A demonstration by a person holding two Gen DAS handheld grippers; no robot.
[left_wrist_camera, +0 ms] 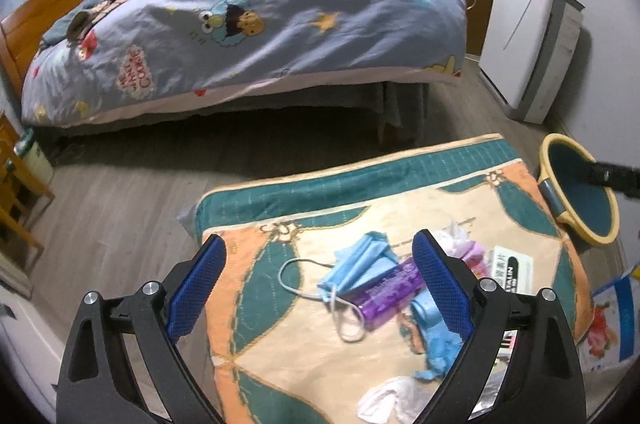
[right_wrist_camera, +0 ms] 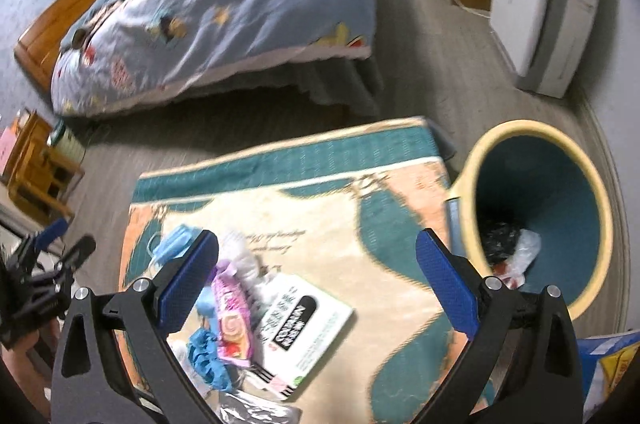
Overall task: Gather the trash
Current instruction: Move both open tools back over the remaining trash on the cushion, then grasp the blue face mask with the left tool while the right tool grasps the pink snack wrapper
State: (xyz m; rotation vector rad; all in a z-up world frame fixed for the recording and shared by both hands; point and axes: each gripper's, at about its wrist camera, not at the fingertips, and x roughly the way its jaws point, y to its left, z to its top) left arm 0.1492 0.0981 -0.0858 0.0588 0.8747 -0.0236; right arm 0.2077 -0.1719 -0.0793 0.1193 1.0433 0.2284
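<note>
Covering the low surface (left_wrist_camera: 304, 356), a patterned cloth carries the trash: face mask (left_wrist_camera: 360, 270), purple wrapper (left_wrist_camera: 390, 300), white box (right_wrist_camera: 308, 324). Bin (right_wrist_camera: 560, 192) stands beside its edge; bed (left_wrist_camera: 256, 24) beyond bare floor (left_wrist_camera: 120, 204). Left gripper (left_wrist_camera: 316, 288) and right gripper (right_wrist_camera: 316, 284) gape wide, empty.

Both wrist views look forward and down past wide-spread blue jaws at the teal-and-orange patterned rug (left_wrist_camera: 280, 336) (right_wrist_camera: 380, 232) — the right one sits closer to the yellow-rimmed teal bin (right_wrist_camera: 560, 192) (left_wrist_camera: 580, 192) beyond its right jaw.
</note>
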